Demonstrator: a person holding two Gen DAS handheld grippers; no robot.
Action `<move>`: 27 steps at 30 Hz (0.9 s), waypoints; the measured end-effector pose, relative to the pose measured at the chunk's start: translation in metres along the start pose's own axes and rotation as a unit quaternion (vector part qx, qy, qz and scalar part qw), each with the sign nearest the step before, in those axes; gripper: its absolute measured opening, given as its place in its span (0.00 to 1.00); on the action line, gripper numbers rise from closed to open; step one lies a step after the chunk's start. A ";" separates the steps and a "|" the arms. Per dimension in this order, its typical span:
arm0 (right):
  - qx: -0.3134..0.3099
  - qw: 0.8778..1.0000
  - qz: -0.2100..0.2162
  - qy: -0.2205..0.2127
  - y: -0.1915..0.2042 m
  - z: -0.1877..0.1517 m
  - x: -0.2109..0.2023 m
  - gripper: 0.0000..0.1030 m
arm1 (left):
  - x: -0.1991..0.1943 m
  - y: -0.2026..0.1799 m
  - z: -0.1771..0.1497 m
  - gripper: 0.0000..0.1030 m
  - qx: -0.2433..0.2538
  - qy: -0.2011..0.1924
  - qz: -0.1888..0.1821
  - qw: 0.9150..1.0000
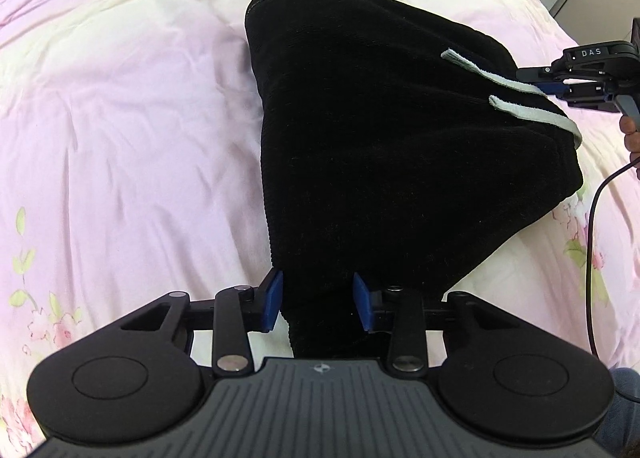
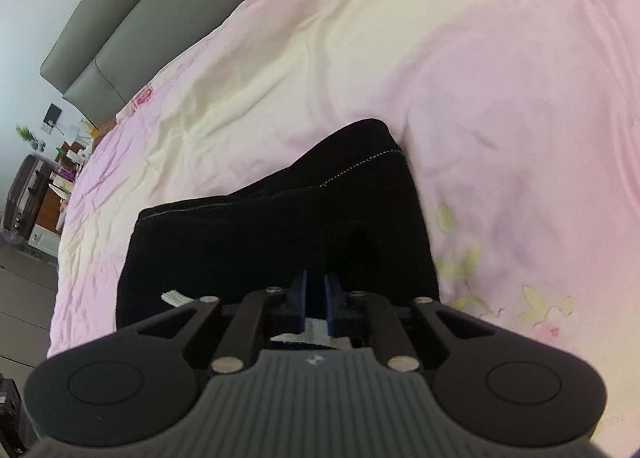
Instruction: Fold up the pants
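Black pants (image 1: 360,146) lie partly folded on the pink bed cover (image 1: 120,118), with two white drawstrings (image 1: 520,110) at the waist on the right. My left gripper (image 1: 318,302) has its blue pads wide apart, and black fabric lies between them without being pinched. My right gripper (image 1: 548,87) is at the waist edge on the right. In the right wrist view my right gripper (image 2: 316,292) is shut on the waist of the pants (image 2: 280,234), with a white drawstring (image 2: 316,332) showing behind the pads.
The bed cover (image 2: 440,78) spreads all around the pants. A grey headboard (image 2: 132,18) stands at the far end. A suitcase and cluttered shelves (image 2: 44,186) stand beside the bed. A black cable (image 1: 592,238) hangs from my right gripper.
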State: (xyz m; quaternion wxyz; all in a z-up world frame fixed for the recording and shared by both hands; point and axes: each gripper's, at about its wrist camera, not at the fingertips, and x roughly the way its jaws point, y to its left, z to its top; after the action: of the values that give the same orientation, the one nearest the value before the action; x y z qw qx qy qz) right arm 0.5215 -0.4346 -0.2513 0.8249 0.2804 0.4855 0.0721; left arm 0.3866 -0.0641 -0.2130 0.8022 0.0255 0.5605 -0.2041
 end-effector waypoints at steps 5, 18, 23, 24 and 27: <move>0.056 0.998 0.034 0.015 -0.017 0.008 0.008 0.46 | 0.000 0.000 0.001 0.41 0.001 0.001 0.005 1.000; -0.062 0.992 0.098 -0.040 0.052 0.036 -0.032 0.15 | -0.036 0.015 0.006 0.37 -0.037 -0.082 -0.013 0.996; -0.091 0.993 0.049 -0.055 0.051 0.061 -0.038 0.15 | -0.045 0.024 0.020 0.37 -0.068 -0.115 0.006 0.991; -0.078 0.995 0.037 -0.050 0.042 0.063 -0.030 0.15 | -0.044 0.024 0.024 0.37 -0.072 -0.121 0.010 0.990; -0.041 0.999 0.020 -0.026 0.012 0.060 -0.002 0.16 | -0.037 0.026 0.039 0.37 -0.086 -0.132 0.019 0.987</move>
State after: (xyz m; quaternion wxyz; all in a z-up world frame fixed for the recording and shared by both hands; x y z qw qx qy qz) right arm 0.5730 -0.4491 -0.2216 0.8467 0.2576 0.4546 0.1009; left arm 0.4202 -0.0397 -0.1695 0.8722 -0.0600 0.4643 -0.1414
